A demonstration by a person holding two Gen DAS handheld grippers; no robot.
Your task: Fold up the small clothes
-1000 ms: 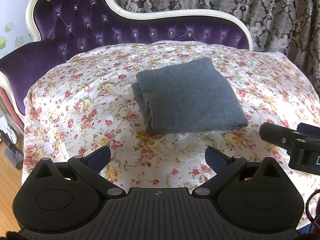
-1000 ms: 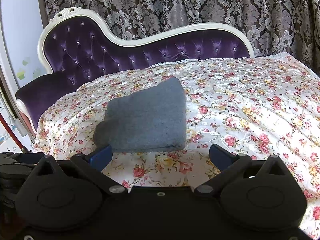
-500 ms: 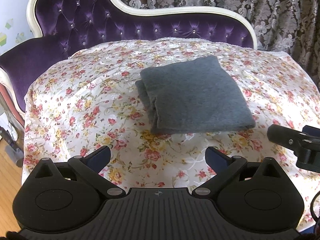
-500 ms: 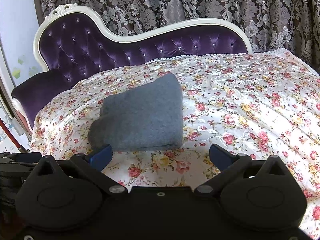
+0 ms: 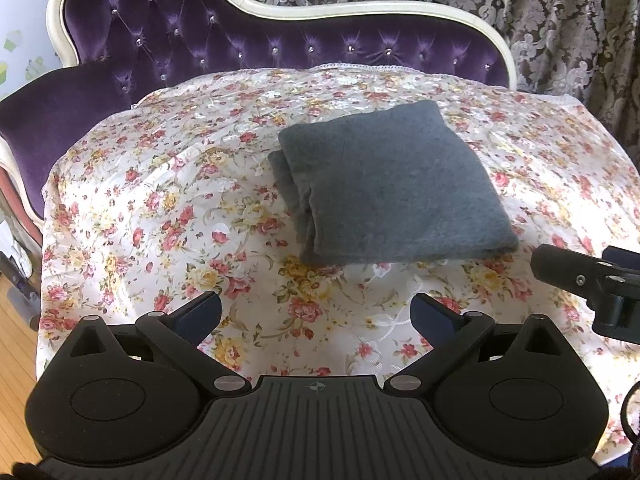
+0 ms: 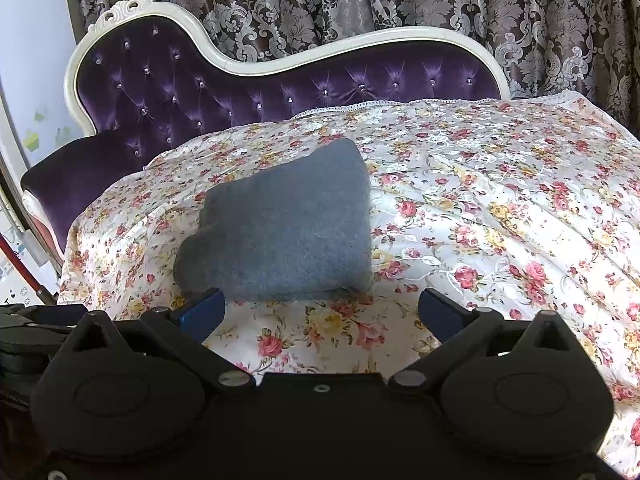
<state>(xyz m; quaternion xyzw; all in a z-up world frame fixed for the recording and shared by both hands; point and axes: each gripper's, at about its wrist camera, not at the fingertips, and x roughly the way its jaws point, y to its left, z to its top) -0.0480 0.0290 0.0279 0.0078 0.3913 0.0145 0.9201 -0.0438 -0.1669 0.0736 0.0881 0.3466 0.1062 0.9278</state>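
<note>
A grey garment (image 5: 392, 188) lies folded into a thick square on the floral cloth (image 5: 160, 208); it also shows in the right wrist view (image 6: 288, 232). My left gripper (image 5: 318, 314) is open and empty, held over the cloth short of the garment's near edge. My right gripper (image 6: 322, 314) is open and empty, also just short of the garment, with its left fingertip (image 6: 202, 312) near the garment's near left corner. Part of the right gripper (image 5: 592, 280) shows at the right edge of the left wrist view.
The floral cloth covers a purple tufted chaise with a cream frame (image 5: 248, 44). Patterned curtains (image 6: 360, 4) hang behind. Wooden floor (image 5: 16, 320) lies past the cloth's left edge. Bare cloth spreads to the right of the garment (image 6: 520, 220).
Both grippers have drawn back and risen a little from the garment, staying open. The garment has not moved.
</note>
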